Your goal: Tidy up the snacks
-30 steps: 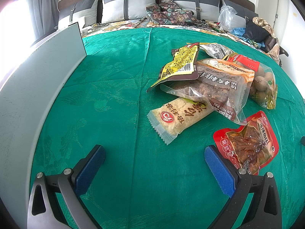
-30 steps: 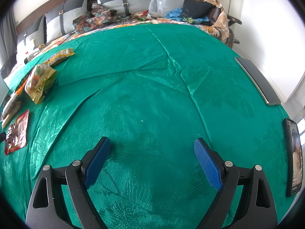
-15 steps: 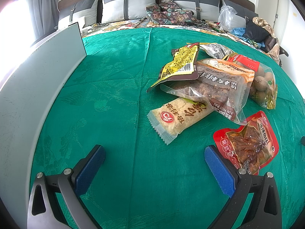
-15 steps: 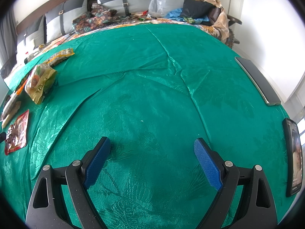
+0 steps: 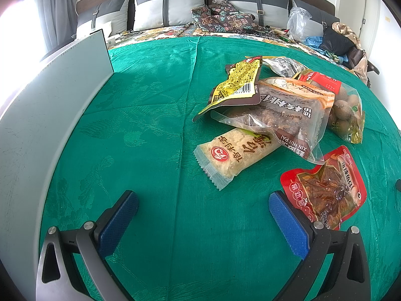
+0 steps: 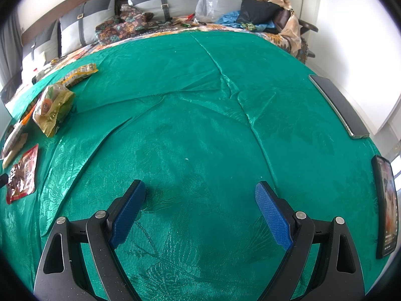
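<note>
1. Left wrist view: we count six snack packets on the green cloth (image 5: 155, 115), grouped toward its right edge.
2. We see one pale rice-cracker packet (image 5: 238, 154) lying flat nearest the middle, its far end tucked under one clear walnut bag (image 5: 288, 115).
3. One yellow-and-brown packet (image 5: 238, 85) rests on the walnut bag's far end, and one silver packet (image 5: 284, 66) lies just behind it.
4. One bag of round brown nuts (image 5: 347, 105) with a red header touches the walnut bag on its right side.
5. One red packet of dried meat (image 5: 325, 188) lies apart from the pile at the near right, just beside our left gripper's (image 5: 203, 208) right finger.
6. Our left gripper hovers over bare cloth with its two blue pads spread wide and nothing between them.
7. One white board (image 5: 45, 115) stands along the cloth's left edge.
8. Right wrist view: our right gripper (image 6: 200, 208) is likewise spread wide and empty, low over the middle of the cloth, well apart from the snacks at the left edge.
9. We count two phones on the cloth's right edge: one dark phone (image 6: 338, 105) farther back, one lit phone (image 6: 386, 205) nearer.
10. Four grey pillows (image 5: 168, 7) line the headboard in the left wrist view, with one patterned fabric heap (image 5: 223, 20) in front of them.
</note>
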`<act>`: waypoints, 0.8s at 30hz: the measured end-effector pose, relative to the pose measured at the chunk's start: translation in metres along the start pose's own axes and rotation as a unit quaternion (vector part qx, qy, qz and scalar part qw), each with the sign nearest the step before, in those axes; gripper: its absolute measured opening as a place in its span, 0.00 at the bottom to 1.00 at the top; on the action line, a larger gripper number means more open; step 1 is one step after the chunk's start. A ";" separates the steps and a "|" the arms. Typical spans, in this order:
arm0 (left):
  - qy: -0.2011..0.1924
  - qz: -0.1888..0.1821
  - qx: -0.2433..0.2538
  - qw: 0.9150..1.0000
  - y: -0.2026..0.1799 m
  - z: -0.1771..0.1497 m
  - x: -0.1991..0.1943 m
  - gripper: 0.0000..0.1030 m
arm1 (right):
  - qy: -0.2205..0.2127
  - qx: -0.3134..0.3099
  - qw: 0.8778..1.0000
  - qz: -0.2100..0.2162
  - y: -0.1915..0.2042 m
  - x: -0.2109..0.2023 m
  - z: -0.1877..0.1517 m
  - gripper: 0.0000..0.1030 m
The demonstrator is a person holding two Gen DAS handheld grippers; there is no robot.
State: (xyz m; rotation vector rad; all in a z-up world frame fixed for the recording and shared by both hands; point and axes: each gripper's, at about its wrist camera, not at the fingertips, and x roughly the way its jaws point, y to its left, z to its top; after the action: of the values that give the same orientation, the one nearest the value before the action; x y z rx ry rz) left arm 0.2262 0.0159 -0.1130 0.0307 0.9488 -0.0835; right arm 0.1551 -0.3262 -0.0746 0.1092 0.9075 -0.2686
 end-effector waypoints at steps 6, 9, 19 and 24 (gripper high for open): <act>0.000 0.000 0.000 1.000 0.000 0.000 0.000 1.00 | 0.000 0.000 1.000 0.000 0.000 0.001 0.000 0.89; 0.000 0.000 0.000 1.000 0.000 0.000 0.000 1.00 | 0.000 0.000 1.000 0.000 0.000 0.001 0.000 0.89; 0.000 0.000 0.000 1.000 0.000 0.000 0.000 1.00 | 0.000 -0.002 1.000 -0.001 -0.001 0.001 -0.001 0.89; 0.000 0.000 -0.001 1.000 0.000 -0.001 0.000 1.00 | 0.000 -0.002 1.000 -0.001 0.000 0.001 -0.001 0.89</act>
State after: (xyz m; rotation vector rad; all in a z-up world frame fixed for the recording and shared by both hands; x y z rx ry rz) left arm 0.2259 0.0157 -0.1136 0.0294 0.9497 -0.0818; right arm 0.1549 -0.3267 -0.0764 0.1054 0.9076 -0.2687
